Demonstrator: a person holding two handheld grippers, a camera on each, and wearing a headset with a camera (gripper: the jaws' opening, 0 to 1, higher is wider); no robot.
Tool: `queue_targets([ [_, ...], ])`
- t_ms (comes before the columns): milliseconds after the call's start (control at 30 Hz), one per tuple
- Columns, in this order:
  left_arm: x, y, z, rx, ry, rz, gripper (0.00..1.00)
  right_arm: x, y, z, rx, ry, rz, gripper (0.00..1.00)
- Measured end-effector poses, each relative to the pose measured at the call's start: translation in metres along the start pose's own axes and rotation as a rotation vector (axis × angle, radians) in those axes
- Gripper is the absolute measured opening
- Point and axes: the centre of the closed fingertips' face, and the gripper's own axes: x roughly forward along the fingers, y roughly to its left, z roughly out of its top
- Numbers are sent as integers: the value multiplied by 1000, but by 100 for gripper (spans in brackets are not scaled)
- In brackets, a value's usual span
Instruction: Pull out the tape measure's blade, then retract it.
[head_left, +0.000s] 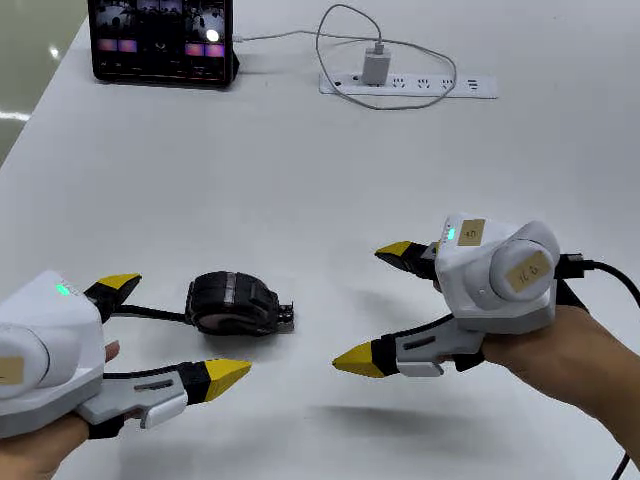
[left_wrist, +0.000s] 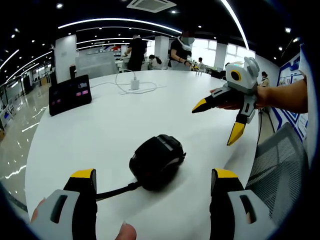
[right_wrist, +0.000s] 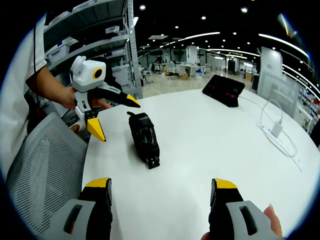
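**Tape measure lies untouched between two open grippers**

Tape measure (head_left: 237, 303), a black one, is lying on its side on the white table (head_left: 300, 180), in front of the person and a little to their left. Its blade looks fully wound in, with just the end hook (head_left: 285, 318) showing at the case mouth, pointing towards the right gripper. A thin black cord (head_left: 150, 313) trails from the opposite end of the case towards the left gripper.

The left gripper (head_left: 180, 327) is held low over the table with its yellow-tipped jaws spread wide. The tape measure sits just ahead of them, close to the gap but touched by neither jaw. In the left gripper view the case lies between the two jaw tips and slightly beyond them.

The right gripper (head_left: 365, 305) hangs above the table to the right of the tape measure, well apart from it. Its jaws are also spread wide and hold nothing.

At the far edge of the table a dark tablet (head_left: 163, 40) stands with its screen lit. Beside it a white power strip (head_left: 410, 85) carries a plugged-in charger (head_left: 375, 65), with a looping cable (head_left: 330, 40) running to the tablet.
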Motion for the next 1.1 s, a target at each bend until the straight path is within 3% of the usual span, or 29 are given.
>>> queue_targets([
  [400, -12, -4, -1, 28, 6, -56, 95, -19, 3, -8, 35, -16, -32, 84],
  [1100, -25, -5, -8, 70, 23, -92, 98, -52, 6, -27, 72, -36, -81, 89],
])
